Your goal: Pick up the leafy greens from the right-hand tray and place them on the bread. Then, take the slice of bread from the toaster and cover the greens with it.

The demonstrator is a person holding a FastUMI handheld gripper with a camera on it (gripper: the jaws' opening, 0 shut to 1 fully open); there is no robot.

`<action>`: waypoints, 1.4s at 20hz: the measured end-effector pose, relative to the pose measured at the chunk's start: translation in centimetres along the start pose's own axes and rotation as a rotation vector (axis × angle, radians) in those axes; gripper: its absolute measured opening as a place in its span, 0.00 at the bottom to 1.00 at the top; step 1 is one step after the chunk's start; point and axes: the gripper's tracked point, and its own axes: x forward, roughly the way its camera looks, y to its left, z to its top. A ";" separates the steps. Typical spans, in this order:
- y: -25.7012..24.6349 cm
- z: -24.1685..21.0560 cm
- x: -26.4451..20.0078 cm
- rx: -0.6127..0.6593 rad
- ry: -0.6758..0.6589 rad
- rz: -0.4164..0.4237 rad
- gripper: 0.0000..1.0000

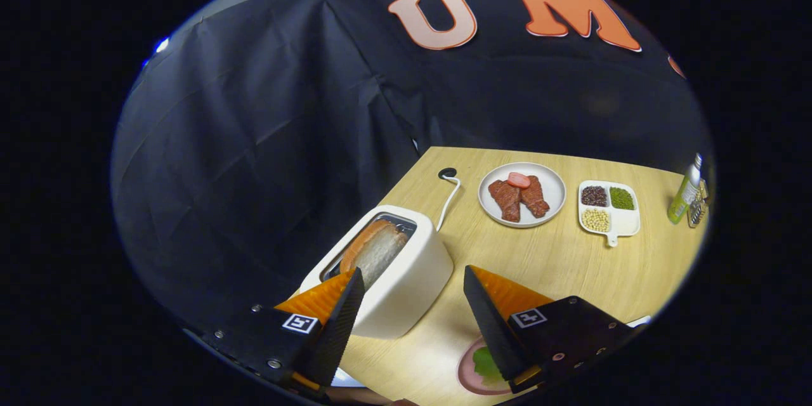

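Observation:
A white toaster (406,273) stands on the wooden table (571,260) with a slice of bread (374,252) sticking up out of its slot. My gripper (413,271) is open above the table, its left fingertip just in front of the bread and its right fingertip to the toaster's right, nothing held between them. Below the right finger, a pink plate (471,371) holds leafy greens (486,363), partly hidden by that finger.
Beyond the toaster lies a white plate (550,193) with meat pieces and a red slice. To its right is a divided white dish (628,222) of beans, then a green bottle (686,193). A white cord (448,200) runs from the toaster to a table hole.

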 end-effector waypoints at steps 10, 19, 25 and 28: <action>3.2 1.4 5.2 0.039 0.148 -0.035 0.95; 2.7 0.0 7.3 0.126 0.249 -0.079 0.63; 3.0 -0.1 6.2 0.163 0.230 -0.032 0.17; 2.8 0.2 4.5 0.181 0.197 -0.002 0.11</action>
